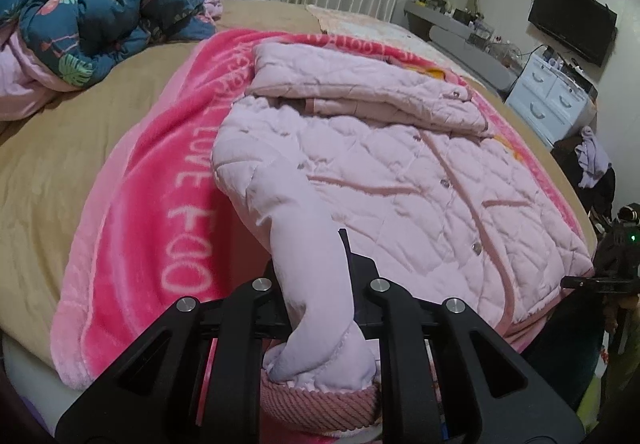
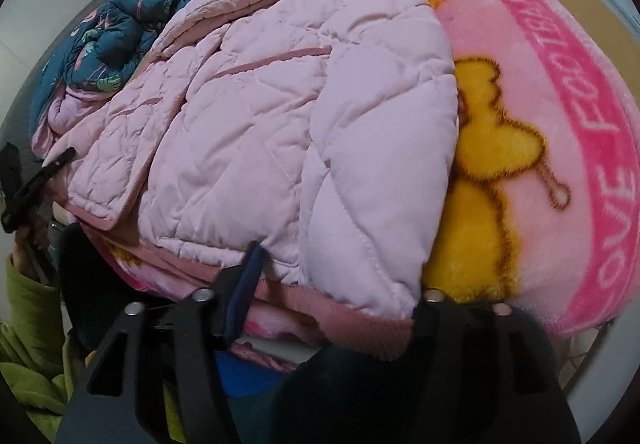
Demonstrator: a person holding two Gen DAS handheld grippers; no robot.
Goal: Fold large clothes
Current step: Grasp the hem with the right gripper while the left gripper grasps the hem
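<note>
Clamping the near sleeve [image 1: 316, 276] of the pink quilted jacket [image 1: 400, 171], the left gripper [image 1: 320, 308] has its jaws squeezed together on the soft, puffy cloth above the ribbed cuff; carrying it across the buttoned front in one smooth sweep should keep the fold flat. From the right wrist, the jacket lies on a fleecy pink blanket [image 2: 560, 147], and the right gripper [image 2: 332, 304] pinches its thick hem between nearly closed jaws
</note>
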